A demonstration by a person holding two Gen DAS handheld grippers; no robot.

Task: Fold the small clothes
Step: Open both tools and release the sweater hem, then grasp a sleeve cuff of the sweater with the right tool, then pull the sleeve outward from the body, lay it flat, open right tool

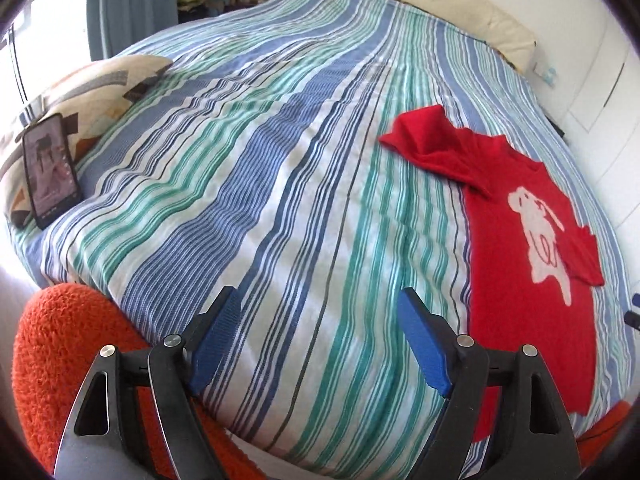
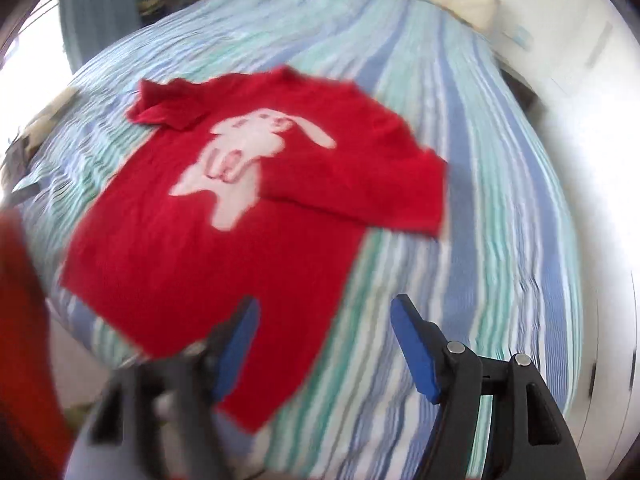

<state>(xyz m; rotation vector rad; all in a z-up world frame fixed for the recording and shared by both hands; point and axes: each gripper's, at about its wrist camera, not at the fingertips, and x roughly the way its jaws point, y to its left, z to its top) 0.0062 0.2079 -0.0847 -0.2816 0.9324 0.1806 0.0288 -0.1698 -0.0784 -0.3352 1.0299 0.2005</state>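
A small red T-shirt [image 1: 516,264] with a white rabbit print lies face up on the striped bed cover [image 1: 280,184]. In the left wrist view it is at the right; one sleeve is crumpled at the top. My left gripper [image 1: 318,308] is open and empty, above the bare cover left of the shirt. In the blurred right wrist view the shirt [image 2: 192,248] fills the middle, its right sleeve folded in over the body. My right gripper [image 2: 324,316] is open and empty, above the shirt's lower right hem.
A phone [image 1: 50,170] leans on a patterned pillow [image 1: 96,88] at the left edge of the bed. An orange fuzzy cushion [image 1: 68,360] sits at the near left. A cream headboard pad [image 1: 432,4] and white wall lie beyond. Curtains hang at the back left.
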